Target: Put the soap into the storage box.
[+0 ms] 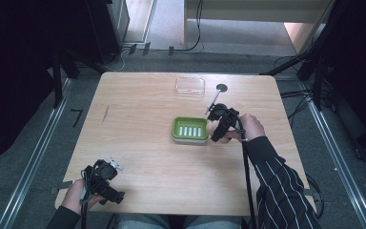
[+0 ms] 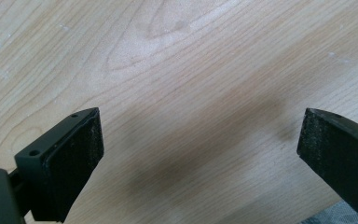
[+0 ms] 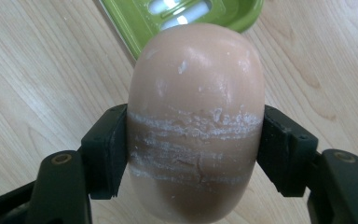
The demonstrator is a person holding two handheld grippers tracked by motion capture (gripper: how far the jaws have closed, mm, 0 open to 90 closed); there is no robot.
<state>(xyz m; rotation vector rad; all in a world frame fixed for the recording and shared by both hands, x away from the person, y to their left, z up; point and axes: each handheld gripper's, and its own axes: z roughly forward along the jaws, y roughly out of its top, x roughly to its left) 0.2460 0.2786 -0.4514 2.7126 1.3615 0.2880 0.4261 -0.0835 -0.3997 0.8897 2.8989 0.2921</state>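
I pinch the soap across its middle with my right gripper, beside the dish, ready to drop it in; my left gripper idles, spread.

A light wooden table with rounded corners carries the things. A green soap dish with white slats inside sits on it a little right of centre. A clear lid lies near the far edge, well apart from the dish. Just right of the lid there is a small dark round disc on the top. A thin dark mark shows on the left part of the wood.
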